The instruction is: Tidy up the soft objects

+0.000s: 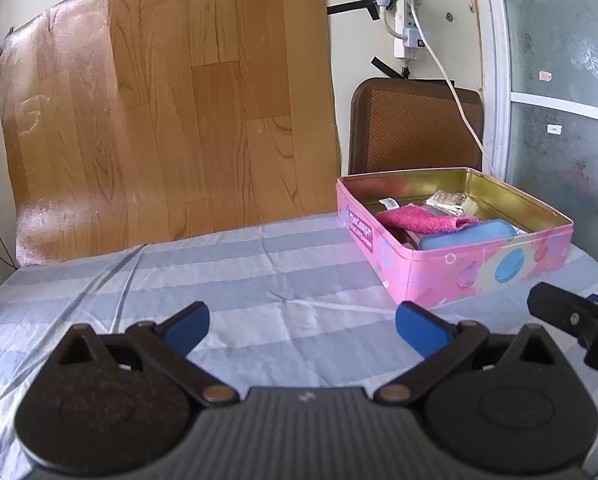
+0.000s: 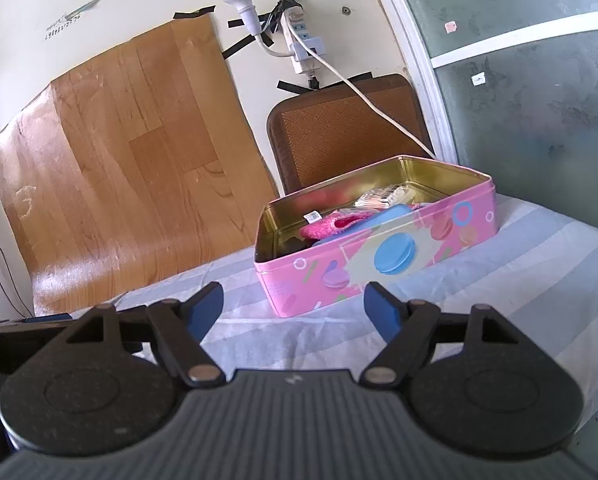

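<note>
A pink tin box (image 1: 487, 270) stands on the striped bedsheet (image 1: 259, 264) at the right. Inside it lie a pink fuzzy cloth (image 1: 423, 220), a blue soft pouch (image 1: 467, 234) and a clear packet (image 1: 451, 202). My left gripper (image 1: 302, 326) is open and empty, low over the sheet, left of and nearer than the box. My right gripper (image 2: 295, 314) is open and empty, just in front of the box (image 2: 379, 256); the pink cloth (image 2: 331, 226) and blue pouch (image 2: 383, 216) show inside. The right gripper's tip also shows in the left wrist view (image 1: 571, 320).
A wood-pattern sheet (image 1: 171, 112) is taped to the wall behind the bed. A brown chair back (image 1: 415, 128) stands behind the box. A power strip (image 1: 405, 28) with a white cable and a bulb hangs above. A frosted glass door (image 1: 563, 100) is at the right.
</note>
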The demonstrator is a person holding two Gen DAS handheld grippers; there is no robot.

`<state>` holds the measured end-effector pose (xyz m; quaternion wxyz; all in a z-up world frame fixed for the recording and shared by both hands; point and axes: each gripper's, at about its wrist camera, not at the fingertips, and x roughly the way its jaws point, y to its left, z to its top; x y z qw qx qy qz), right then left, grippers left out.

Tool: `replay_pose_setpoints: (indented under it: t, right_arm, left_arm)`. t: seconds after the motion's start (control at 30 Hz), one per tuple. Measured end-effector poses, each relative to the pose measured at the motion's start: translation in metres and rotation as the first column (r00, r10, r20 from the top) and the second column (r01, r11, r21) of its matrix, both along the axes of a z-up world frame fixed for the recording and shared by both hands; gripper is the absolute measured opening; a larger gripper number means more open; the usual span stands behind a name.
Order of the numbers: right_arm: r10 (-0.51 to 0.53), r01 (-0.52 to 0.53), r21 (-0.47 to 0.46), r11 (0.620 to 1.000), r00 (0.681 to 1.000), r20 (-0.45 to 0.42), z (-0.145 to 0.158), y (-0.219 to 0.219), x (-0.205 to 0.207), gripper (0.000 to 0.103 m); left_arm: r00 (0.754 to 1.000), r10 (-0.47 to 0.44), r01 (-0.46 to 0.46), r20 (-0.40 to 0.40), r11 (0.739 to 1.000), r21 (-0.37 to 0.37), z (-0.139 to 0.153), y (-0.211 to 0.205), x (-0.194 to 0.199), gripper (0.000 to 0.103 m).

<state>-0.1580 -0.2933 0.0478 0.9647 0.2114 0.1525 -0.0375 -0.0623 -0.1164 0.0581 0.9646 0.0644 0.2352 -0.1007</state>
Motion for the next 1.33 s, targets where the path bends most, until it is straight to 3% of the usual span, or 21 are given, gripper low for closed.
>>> replay_pose_setpoints:
  t: [1.33]
  right_arm:
    - [-0.013,0.013,0.006,1.0,1.0,-0.015,-0.003,-0.002,-0.002,0.081]
  left_arm:
    - [0.988,-0.123,0.122,-0.089,0.992,-0.013,-0.01,-0.008,-0.002,0.103]
